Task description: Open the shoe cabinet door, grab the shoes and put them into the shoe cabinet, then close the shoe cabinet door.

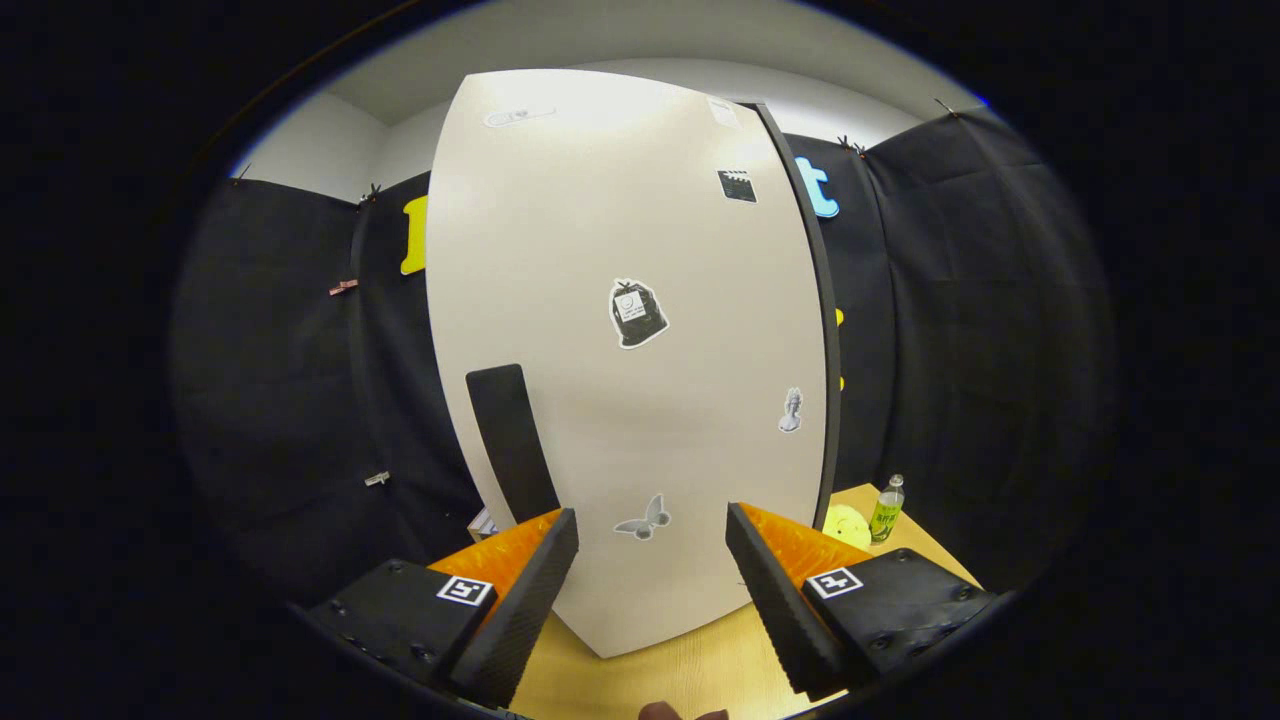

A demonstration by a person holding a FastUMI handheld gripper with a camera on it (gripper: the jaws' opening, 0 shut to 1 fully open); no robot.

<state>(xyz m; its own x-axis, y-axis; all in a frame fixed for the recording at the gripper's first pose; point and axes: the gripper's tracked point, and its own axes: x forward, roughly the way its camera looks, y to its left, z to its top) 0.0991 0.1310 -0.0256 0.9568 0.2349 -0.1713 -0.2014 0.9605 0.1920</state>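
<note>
White shoe cabinet door (pixel 620 300) shut, stickers' writing unreadable; gripper (pixel 650 540) spread wide, empty, facing it.

The claw (pixel 650 560), fingers spread wide and holding nothing, faces the closed shoe cabinet door (pixel 620 400) on the bench (pixel 690 670); a bottle (pixel 886 508) stands lower right.

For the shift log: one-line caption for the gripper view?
Open gripper faces the closed shoe cabinet door, its dark handle just beyond the left finger.
</note>
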